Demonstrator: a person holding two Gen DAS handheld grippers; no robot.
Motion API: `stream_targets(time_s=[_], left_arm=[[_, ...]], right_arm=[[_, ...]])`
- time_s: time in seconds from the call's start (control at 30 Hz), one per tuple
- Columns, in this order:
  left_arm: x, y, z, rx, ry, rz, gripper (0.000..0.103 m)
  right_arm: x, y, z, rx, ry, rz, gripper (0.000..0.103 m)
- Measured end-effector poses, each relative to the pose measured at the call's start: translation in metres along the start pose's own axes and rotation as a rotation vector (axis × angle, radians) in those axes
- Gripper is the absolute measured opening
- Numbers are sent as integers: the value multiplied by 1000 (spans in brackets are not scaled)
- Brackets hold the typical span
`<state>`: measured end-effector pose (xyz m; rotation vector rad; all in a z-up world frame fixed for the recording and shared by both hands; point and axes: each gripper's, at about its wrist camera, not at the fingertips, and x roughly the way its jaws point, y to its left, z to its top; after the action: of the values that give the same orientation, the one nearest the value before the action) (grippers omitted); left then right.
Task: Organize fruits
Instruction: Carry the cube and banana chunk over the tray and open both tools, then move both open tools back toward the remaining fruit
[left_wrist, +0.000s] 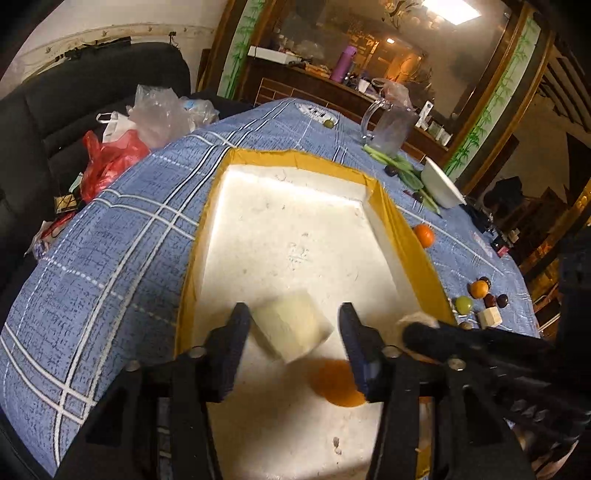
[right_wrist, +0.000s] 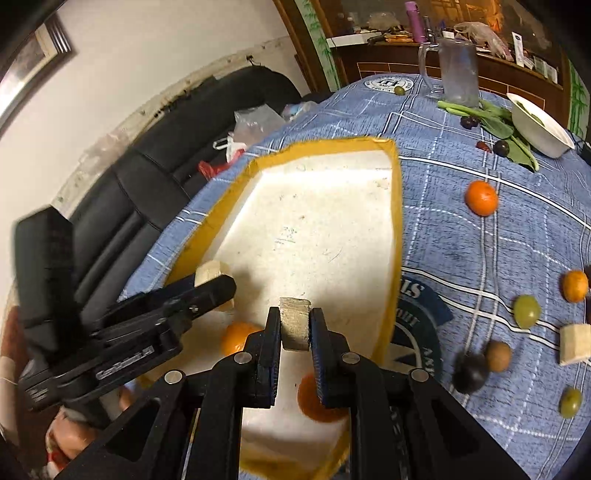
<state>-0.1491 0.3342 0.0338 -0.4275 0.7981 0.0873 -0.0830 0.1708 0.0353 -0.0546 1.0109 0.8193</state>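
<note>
1. Currently the left tongs (left_wrist: 291, 332) are spread wide above a shallow white foam tray with a yellow taped rim (left_wrist: 406, 221), with a pale cream cut cube of fruit (left_wrist: 291, 328) lying loose on the tray floor between the fingers; likely just set down or about to be picked up.
2. The right tongs (right_wrist: 294, 328) are pinching a second pale fruit cube (right_wrist: 294, 325), held over the near end of the same tray, probably to drop it in.
3. Two small orange citrus fruits (right_wrist: 236, 338) already lie in the tray near the tongs, so sorting looks partly done.
4. To the right of the tray, loose fruit waits on the bench covered by a blue checked cloth (right_wrist: 461, 258): oranges, green grapes, dark plums and another pale cube (right_wrist: 574, 344).
5. Further back stand a clear glass mug (right_wrist: 456, 70), a white bowl (right_wrist: 539, 127) and leafy greens.
6. Beyond the bench are a black sofa (right_wrist: 155, 173) with plastic bags and a dark wooden cabinet.
</note>
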Motion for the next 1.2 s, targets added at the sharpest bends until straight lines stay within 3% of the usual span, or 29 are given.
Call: stream_targets(time_s=[0.03,0.1,0.17,0.2,0.4,0.53,0.7,0.77,1.0,1.1,1.2], left_arm=[[0,-1,0,4,-10,0,63],[2,-3,-1,26,-21,12,66],[5,-7,-2,60,-25,38,69],[7,-9,-2,79,-22,58,69],[17,-9,7,104,-12,108,69],[24,-11,15,133,-9,152,69],[25,-8,21,133,2,152,69],[18,-5,22,128,-6,170,72],[-22,2,26,19,-61,84,74],[-37,-14,25,37,-85,42,74],[-47,-38,24,74,-99,-7,78]], right_arm=[[3,2,0,-9,-4,-18,18],[3,4,-2,-19,-1,-26,29],[-5,5,-2,-22,-23,-13,47],[-11,4,-2,-20,-40,-15,49],[-54,-19,-10,38,-129,-72,49],[-55,-33,-28,86,-88,-46,49],[-34,-14,-44,51,-20,10,49],[-30,-3,-48,21,-18,-9,53],[-30,18,-57,-26,-5,43,53],[-54,5,-59,-4,-58,47,53],[-90,-25,-60,40,-133,-3,53]])
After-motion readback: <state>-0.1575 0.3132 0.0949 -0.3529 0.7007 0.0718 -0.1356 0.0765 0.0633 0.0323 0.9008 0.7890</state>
